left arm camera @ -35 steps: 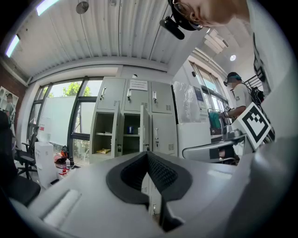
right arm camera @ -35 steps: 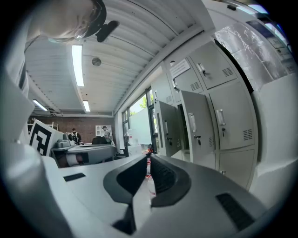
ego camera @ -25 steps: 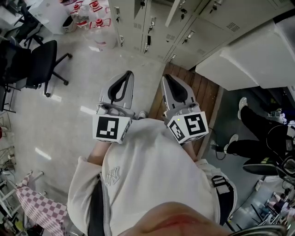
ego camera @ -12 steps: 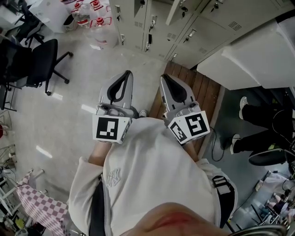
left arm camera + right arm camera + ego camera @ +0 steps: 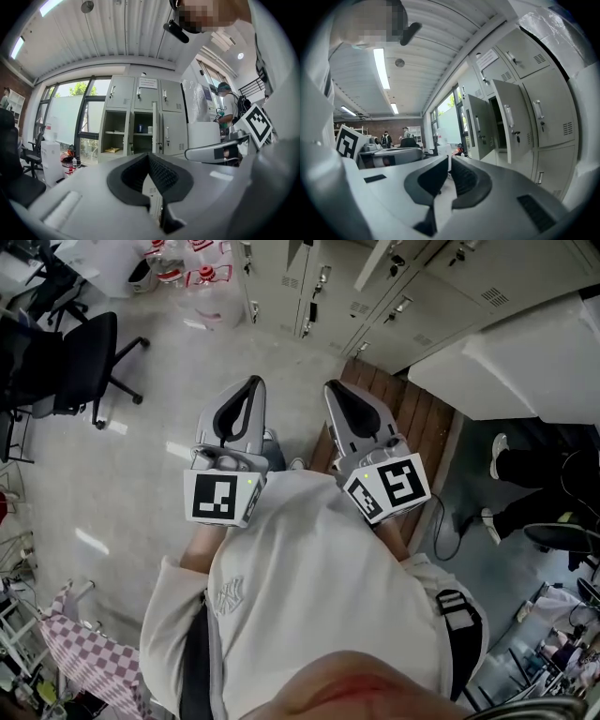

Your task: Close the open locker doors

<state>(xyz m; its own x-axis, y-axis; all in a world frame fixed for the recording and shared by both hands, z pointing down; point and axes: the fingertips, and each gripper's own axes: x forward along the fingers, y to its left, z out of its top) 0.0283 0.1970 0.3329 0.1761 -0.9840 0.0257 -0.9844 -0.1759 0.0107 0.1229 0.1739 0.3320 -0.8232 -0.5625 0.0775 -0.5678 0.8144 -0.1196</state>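
Locker doors (image 5: 373, 263) hang ajar at the head view's top, well beyond the left gripper (image 5: 255, 382) and right gripper (image 5: 330, 386). Left gripper view: jaws pressed together, empty, open compartments (image 5: 115, 136) ahead. Right gripper view: jaws together, empty, two doors swung out.

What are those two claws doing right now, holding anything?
Left gripper: closed, holding nothing.
Right gripper: closed, holding nothing.

Left gripper (image 5: 251, 385): jaws together, empty, held out forward.
Right gripper (image 5: 332, 390): jaws together, empty, held forward, close beside the other.
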